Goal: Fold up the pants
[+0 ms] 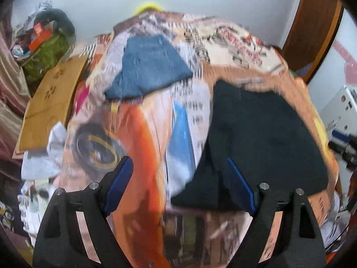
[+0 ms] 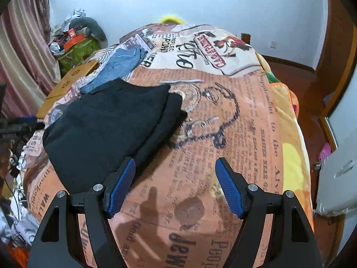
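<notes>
Black pants (image 1: 263, 138) lie folded into a compact stack on the newspaper-print blanket (image 1: 142, 134); they also show in the right wrist view (image 2: 104, 129) at left of centre. Folded blue jeans (image 1: 149, 67) lie farther back, seen small in the right wrist view (image 2: 120, 64). My left gripper (image 1: 178, 167) is open and empty, held above the bed to the left of the black pants' near edge; this view is blurred. My right gripper (image 2: 175, 169) is open and empty, above the blanket (image 2: 223, 134) just right of the black pants.
A cardboard box (image 1: 51, 102) lies at the bed's left edge, with a cluttered green pile (image 1: 46, 51) behind it. A curtain (image 2: 20, 51) hangs at left. A white appliance (image 2: 337, 178) and a wooden door frame (image 2: 339, 51) stand at right.
</notes>
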`<state>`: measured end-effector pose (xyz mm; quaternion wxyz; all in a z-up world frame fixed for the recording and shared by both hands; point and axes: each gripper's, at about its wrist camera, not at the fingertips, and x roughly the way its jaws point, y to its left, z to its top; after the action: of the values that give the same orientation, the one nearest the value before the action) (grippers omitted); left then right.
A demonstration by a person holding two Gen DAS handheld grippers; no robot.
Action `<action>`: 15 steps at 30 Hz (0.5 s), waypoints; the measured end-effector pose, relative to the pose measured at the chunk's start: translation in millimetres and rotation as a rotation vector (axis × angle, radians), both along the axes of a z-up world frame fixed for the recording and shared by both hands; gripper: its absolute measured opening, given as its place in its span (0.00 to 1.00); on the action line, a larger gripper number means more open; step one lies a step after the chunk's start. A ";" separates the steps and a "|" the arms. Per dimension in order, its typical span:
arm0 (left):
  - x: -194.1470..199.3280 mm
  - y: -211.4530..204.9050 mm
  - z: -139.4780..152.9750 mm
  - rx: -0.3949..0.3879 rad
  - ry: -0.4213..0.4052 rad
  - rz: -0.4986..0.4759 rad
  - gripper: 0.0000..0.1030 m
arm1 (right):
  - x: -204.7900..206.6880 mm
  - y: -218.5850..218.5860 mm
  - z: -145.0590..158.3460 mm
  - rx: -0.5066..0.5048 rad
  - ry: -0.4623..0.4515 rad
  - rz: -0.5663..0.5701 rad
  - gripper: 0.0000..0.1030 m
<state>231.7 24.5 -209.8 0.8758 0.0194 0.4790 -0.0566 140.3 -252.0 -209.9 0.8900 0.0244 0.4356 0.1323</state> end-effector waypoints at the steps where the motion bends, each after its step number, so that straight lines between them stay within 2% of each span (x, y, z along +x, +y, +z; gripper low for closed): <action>1: 8.7 -1.1 4.5 -0.007 -0.010 -0.005 0.82 | 2.5 1.0 1.1 0.005 -0.004 0.001 0.69; 5: 44.3 -15.2 12.0 -0.035 -0.035 -0.057 0.82 | 22.0 7.0 3.5 0.038 -0.030 0.012 0.69; 8: 75.8 -33.2 4.9 -0.049 -0.014 -0.107 0.81 | 38.1 12.2 0.9 0.043 -0.032 0.017 0.69; 12: 113.6 -58.4 -16.4 -0.047 0.056 -0.172 0.64 | 61.9 22.2 -6.5 0.081 -0.016 0.049 0.69; 14: 128.5 -70.5 -31.1 -0.034 0.104 -0.202 0.56 | 71.9 28.8 -10.4 0.088 -0.011 0.073 0.65; 15: 132.8 -74.2 -37.3 -0.027 0.122 -0.209 0.51 | 74.6 31.0 -11.9 0.088 -0.010 0.084 0.59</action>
<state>364.5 -49.7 -247.2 0.8346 0.0538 0.5259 -0.1551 214.8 -220.9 -221.8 0.8838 0.0447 0.4257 0.1890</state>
